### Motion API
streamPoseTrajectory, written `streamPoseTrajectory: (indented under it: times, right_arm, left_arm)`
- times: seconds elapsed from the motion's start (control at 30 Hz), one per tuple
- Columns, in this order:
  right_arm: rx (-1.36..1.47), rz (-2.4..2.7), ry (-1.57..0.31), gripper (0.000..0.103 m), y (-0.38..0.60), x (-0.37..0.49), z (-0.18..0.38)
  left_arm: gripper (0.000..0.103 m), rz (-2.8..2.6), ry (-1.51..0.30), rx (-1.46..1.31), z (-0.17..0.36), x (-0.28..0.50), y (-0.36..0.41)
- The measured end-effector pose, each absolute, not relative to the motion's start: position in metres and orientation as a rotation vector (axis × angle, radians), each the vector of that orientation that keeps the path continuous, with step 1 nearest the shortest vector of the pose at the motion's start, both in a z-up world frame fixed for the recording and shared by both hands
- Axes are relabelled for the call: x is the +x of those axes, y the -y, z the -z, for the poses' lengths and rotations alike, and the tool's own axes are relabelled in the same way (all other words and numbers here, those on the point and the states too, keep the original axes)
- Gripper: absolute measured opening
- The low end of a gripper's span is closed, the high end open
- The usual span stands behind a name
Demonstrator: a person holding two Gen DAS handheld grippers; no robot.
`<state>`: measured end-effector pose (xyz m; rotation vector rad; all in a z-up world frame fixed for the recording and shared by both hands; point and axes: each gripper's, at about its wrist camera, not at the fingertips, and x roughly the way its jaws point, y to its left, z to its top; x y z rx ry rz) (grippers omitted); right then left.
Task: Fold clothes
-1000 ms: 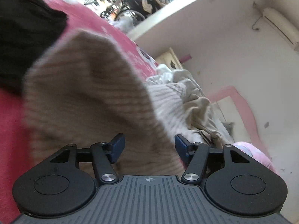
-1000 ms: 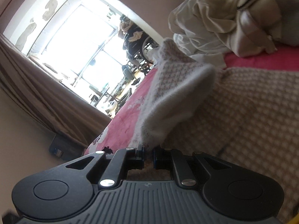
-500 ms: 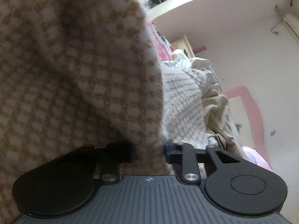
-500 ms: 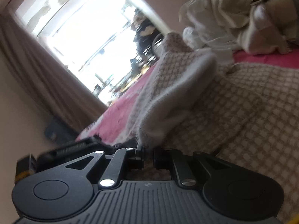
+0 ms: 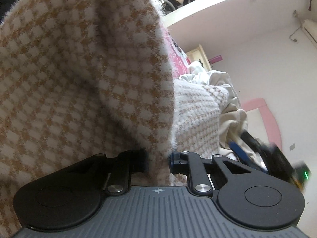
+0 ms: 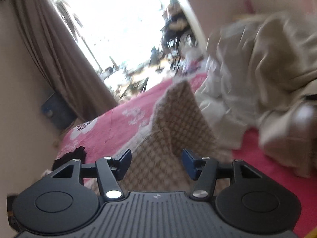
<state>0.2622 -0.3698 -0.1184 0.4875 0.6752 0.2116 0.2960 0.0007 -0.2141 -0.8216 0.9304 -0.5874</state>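
A fuzzy brown-and-white checked sweater (image 5: 79, 69) fills the left wrist view. A fold of it runs down between the jaws of my left gripper (image 5: 158, 158), which are closing and pinch it. In the right wrist view the same sweater (image 6: 178, 119) lies on the pink bedcover with a peaked fold standing up. My right gripper (image 6: 156, 156) hovers over it, jaws opening, pads clear of the cloth. That right gripper (image 5: 244, 145) also shows blurred at the right of the left wrist view.
A heap of beige and white clothes (image 6: 267, 59) lies to the right on the pink flowered bedcover (image 6: 118, 119). A small black garment (image 6: 73, 154) sits at the bed's left edge. Brown curtain (image 6: 59, 49) and bright window lie beyond.
My left gripper went from open to pinching the sweater fold, which now fills its view. My right gripper let go of the white edge, opened and swung sideways; the fold dropped.
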Motion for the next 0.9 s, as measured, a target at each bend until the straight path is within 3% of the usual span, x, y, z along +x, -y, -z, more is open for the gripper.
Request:
streamPoseTrajectory:
  times: [0.23,0.37,0.5,0.6,0.77,0.83,0.9]
  right_arm:
    - [0.527,-0.341,-0.863,0.063,0.363,0.312,0.155]
    - [0.545,-0.396,-0.867,0.045,0.361,0.302,0.156]
    - [0.564,-0.408,-0.870,0.035,0.362,0.295,0.157]
    - [0.580,-0.413,-0.857,0.028,0.362,0.291,0.154]
    - [0.599,-0.397,-0.847,0.027,0.372,0.285,0.147]
    - [0.592,-0.373,-0.880,0.027,0.370,0.285,0.152]
    - [0.584,-0.346,-0.892,0.024,0.366,0.282,0.154]
  left_arm:
    - [0.017,0.596,-0.906,-0.794,0.217,0.292,-0.013]
    - [0.017,0.607,-0.909,-0.818,0.219,0.294,-0.015]
    - [0.019,0.660,-0.916,-0.815,0.216,0.295,-0.017]
    - [0.028,0.687,-0.914,-0.848,0.214,0.294,-0.022]
    - [0.038,0.726,-0.927,-0.811,0.208,0.289,-0.020]
    - [0.037,0.725,-0.924,-0.746,0.204,0.285,-0.015]
    - [0.030,0.712,-0.914,-0.645,0.200,0.280,-0.006]
